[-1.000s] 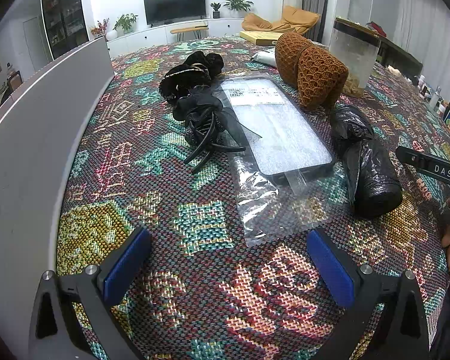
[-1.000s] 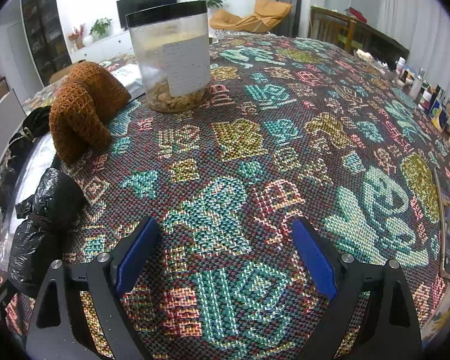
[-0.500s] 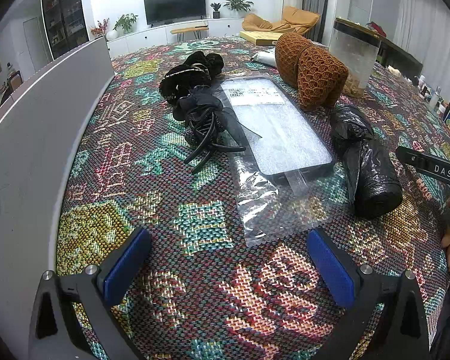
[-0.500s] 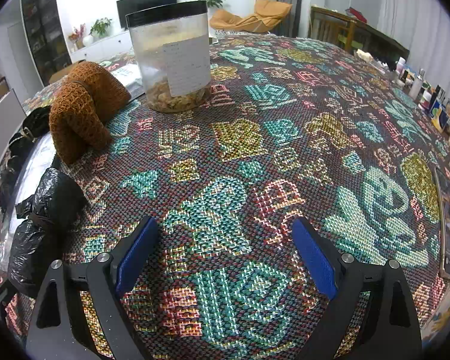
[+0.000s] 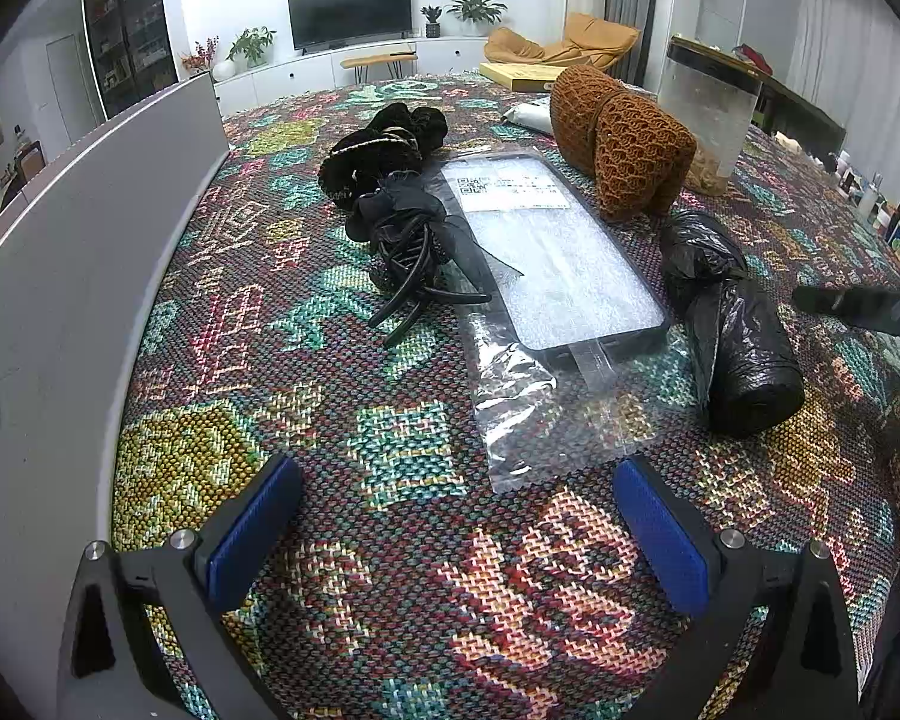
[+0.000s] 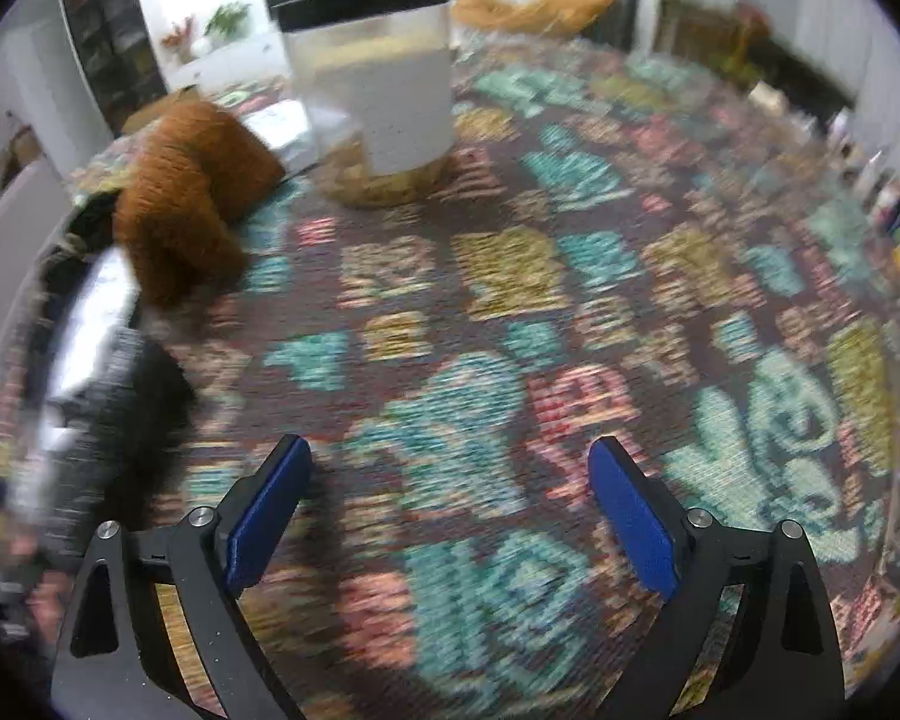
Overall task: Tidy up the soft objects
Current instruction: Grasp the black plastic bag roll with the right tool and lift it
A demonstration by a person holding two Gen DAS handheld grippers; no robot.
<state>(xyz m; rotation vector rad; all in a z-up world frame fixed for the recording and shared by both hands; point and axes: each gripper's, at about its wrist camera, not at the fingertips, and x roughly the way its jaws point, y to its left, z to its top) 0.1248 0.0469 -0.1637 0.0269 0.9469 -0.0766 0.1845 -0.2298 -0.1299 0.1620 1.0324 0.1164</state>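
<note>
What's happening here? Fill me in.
Nothing is being handled yet. The left gripper and right gripper are both open and empty above the patterned tablecloth. A black scrunchie, a brown knitted piece, a black plastic bag roll and a bagged phone case lie untouched.

Two wrist views, low over the patterned table cloth, both facing the far living-room wall.

Left view looked from the near table edge, close above the cloth, with the brown knit piece well ahead and to the right. Right view sat further right, blurred, with the same brown knit piece ahead to the left. Shared: that knit piece, the clear jar beside it, the black bag roll nearer.
</note>
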